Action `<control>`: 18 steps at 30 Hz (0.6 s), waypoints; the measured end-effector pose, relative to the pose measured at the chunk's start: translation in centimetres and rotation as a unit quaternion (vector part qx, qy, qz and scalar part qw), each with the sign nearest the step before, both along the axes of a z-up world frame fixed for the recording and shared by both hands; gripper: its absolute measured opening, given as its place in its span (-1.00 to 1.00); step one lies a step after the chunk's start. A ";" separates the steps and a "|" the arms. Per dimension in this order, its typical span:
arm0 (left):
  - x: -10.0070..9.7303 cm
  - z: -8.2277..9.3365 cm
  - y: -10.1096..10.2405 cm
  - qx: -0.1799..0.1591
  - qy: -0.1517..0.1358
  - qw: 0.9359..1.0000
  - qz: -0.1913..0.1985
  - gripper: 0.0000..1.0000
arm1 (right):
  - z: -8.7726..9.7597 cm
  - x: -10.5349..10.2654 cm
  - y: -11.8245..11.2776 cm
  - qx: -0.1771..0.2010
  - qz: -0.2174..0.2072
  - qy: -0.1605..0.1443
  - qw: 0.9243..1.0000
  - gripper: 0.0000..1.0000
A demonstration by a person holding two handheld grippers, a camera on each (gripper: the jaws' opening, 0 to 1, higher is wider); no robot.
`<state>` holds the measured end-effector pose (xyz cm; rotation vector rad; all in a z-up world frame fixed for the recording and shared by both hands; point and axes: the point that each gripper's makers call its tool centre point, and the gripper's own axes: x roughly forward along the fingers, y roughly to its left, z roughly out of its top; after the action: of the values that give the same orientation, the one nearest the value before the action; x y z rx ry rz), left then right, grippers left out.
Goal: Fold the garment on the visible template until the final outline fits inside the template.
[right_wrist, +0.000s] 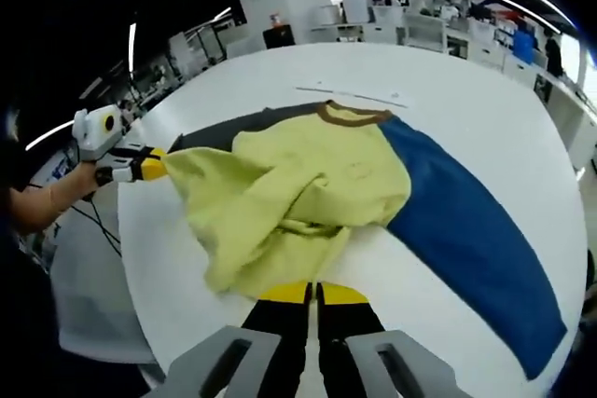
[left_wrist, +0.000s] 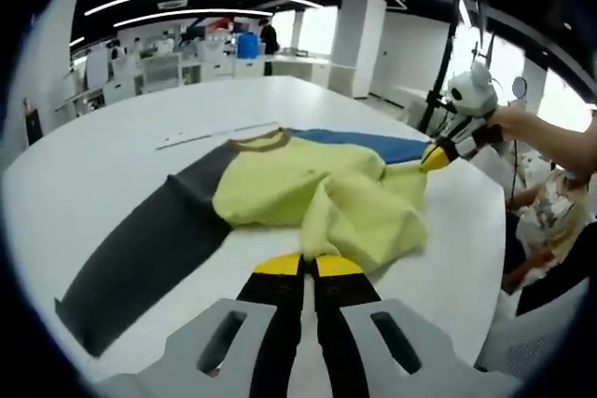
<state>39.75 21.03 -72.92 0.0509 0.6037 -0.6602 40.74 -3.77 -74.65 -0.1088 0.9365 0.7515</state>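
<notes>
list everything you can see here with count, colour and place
garment: 1, yellow body, brown collar, one dark grey sleeve, one blue sleeve, lying bunched on the table
table: 1, white, under the garment
thin strip: 1, pale, on the table beyond the collar
desks and chairs: several, white, in the background
left gripper: 1, black jaws with yellow tips, shut on the hem
right gripper: 1, same colours, shut on the hem
hand: 1, holding the left gripper

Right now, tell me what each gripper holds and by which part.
Both grippers are shut on the garment: the left gripper and the right gripper each pinch the bunched yellow hem edge.
</notes>
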 end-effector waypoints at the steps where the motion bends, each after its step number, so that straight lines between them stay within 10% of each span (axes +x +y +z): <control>1: -0.3 0.1 0.1 0.001 0.001 1.000 0.003 -0.99 | 0.1 -0.3 0.0 0.001 -0.002 0.000 1.000 -1.00; 18: -5.3 -0.9 2.5 -0.022 0.058 0.997 0.050 -0.99 | 0.6 -5.0 -1.4 0.016 -0.052 0.014 0.998 -1.00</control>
<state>34.45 23.58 -73.79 -0.0586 0.6993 -0.5815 35.71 -5.22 -74.07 -0.0206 0.9491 0.6736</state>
